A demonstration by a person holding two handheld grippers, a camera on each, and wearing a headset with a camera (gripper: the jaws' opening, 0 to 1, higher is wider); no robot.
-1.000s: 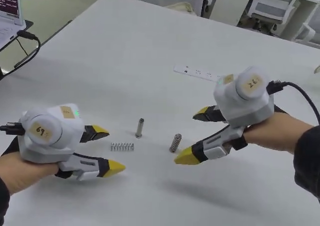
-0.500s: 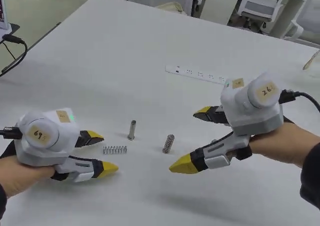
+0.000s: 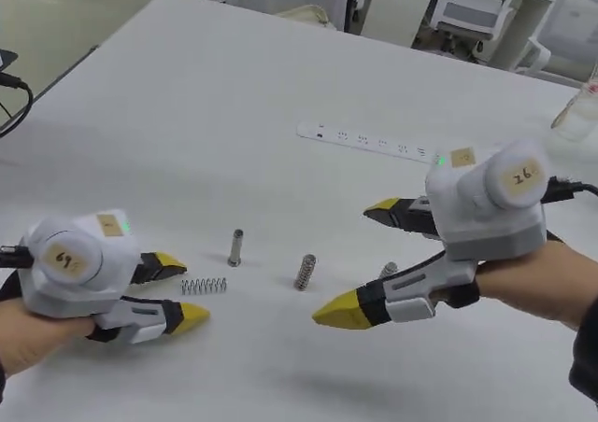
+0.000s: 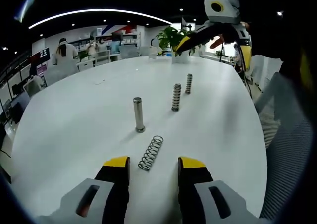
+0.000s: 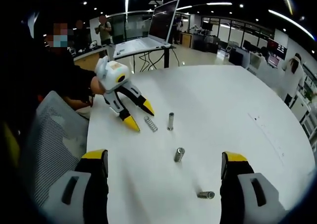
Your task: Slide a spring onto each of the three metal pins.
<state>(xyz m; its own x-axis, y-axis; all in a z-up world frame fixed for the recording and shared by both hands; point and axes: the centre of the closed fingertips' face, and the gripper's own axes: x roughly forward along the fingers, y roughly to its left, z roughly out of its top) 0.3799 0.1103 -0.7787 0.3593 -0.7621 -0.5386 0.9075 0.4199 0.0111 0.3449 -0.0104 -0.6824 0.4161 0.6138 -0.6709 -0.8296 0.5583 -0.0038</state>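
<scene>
The loose spring [image 3: 204, 286] lies on its side on the white table [image 3: 280, 86], just beside the bare pin [image 3: 235, 247], which stands upright on its small foot. In the left gripper view the loose spring [image 4: 151, 153] lies just ahead of the left gripper [image 4: 153, 164], in line with the gap between its parted jaws, which hold nothing. Farther along stands a sprung pin [image 3: 305, 272]. Beyond it is a third pin [image 3: 388, 271], near the right gripper [image 3: 348, 263]. The third pin seems to carry coils too in the left gripper view, though that is hard to confirm. The right gripper's jaws are spread wide and empty.

The loose spring looks thin, round and light. A pinch that lands off centre would probably roll it away or shoot it out from between the jaw tips, and too hard a squeeze could bend its coils.

The bare pin stands free. A jaw tip brushing it on the way to the loose spring would likely topple it, and so would the loose spring if it is pushed down off the pin's axis.

The right gripper could steady the bare pin, but its wide jaws sit close to the sprung pin and the third pin, and a careless sweep could knock either over.

The power strip [image 3: 369, 139] lies well apart and poses no hazard.
</scene>
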